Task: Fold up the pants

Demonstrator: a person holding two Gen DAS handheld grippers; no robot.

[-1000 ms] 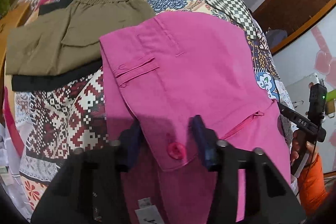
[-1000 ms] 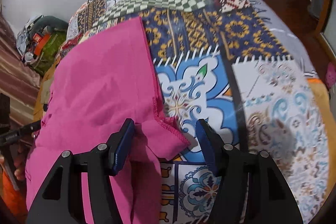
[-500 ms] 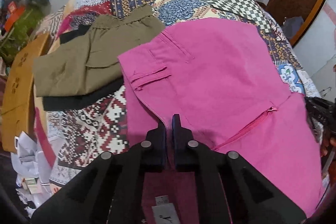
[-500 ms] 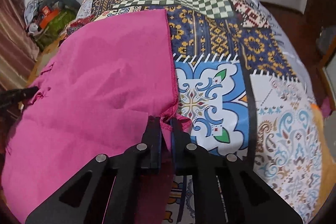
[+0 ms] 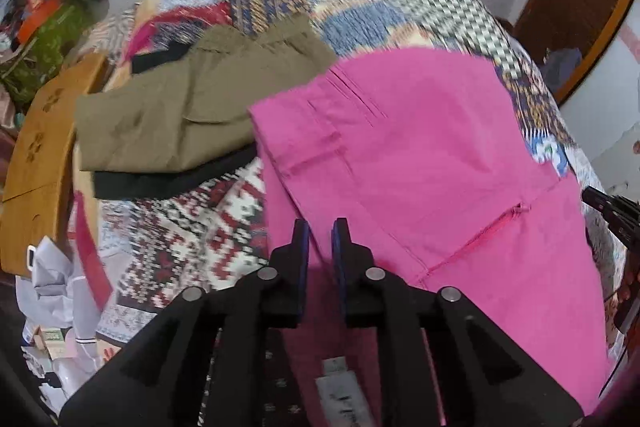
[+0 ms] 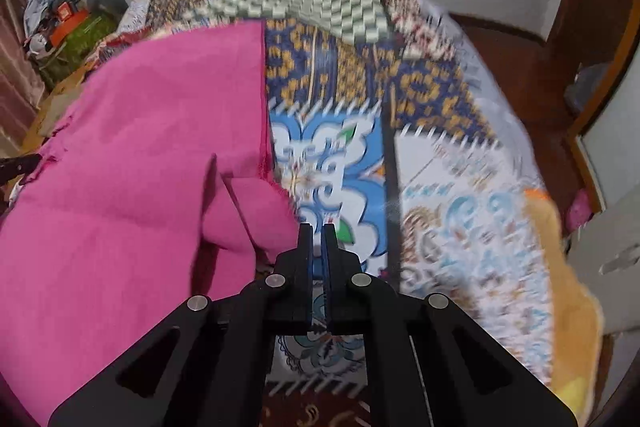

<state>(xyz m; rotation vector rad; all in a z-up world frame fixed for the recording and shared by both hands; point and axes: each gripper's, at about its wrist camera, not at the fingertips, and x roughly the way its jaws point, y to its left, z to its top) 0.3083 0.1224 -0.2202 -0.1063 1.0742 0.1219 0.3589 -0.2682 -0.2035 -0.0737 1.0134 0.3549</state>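
Note:
Pink pants [image 5: 420, 163] lie on the patchwork bedspread, waist end toward the left wrist camera. My left gripper [image 5: 320, 233] is shut on the pants' waistband edge and holds it lifted. In the right wrist view the pink pants [image 6: 132, 167] fill the left half, with a raised fold near the fingers. My right gripper [image 6: 317, 229] has its jaws closed together beside the hem corner; the pink cloth lies just left of the fingertips, and I see no cloth between them.
Folded olive pants [image 5: 180, 111] on a black garment [image 5: 160, 183] lie at the left of the bed. A wooden board [image 5: 40, 147] and papers [image 5: 60, 287] sit beyond the bed's left edge. The patchwork bedspread [image 6: 440, 167] spreads to the right.
Both grippers went from open to shut a second ago. Since then both have lifted and pulled back; the pink hem corner now sits left of the right fingers instead of between them.

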